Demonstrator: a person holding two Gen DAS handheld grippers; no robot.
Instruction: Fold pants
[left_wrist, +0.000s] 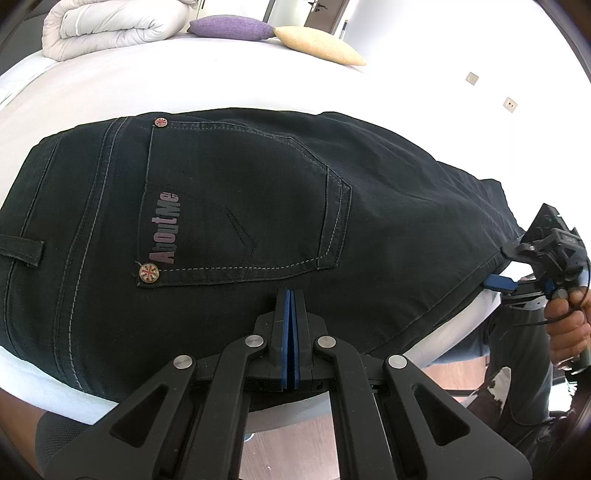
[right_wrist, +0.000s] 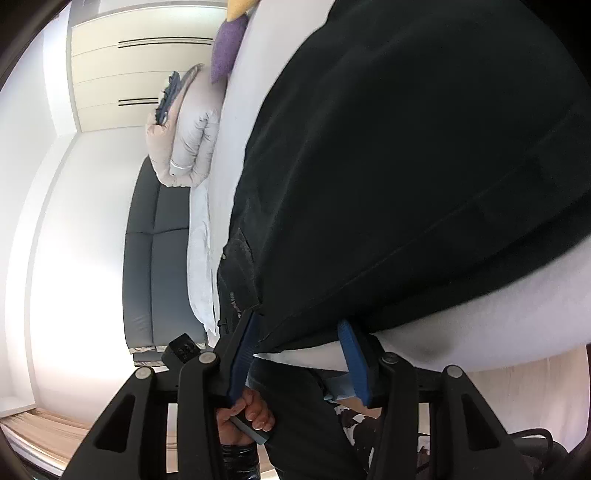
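Your dark pants (left_wrist: 229, 206) lie spread flat across the white bed (left_wrist: 184, 88), reaching to its near edge, with the back pocket (left_wrist: 240, 206) facing up and "AboutMe" printed along it. Your left gripper (left_wrist: 290, 295) sits at the near edge of the bed over the fabric just below that pocket, its blue pads pressed together; whether any cloth is caught between them you cannot tell from here. Your right gripper (right_wrist: 299, 325) is at the pants' hem end by the near edge of the bed, jaws spread apart, with the dark cloth edge lying between the fingers. A folded duvet (left_wrist: 114, 26), a purple cushion (left_wrist: 229, 26) and a yellow cushion (left_wrist: 317, 44) rest along the far edge of the bed.
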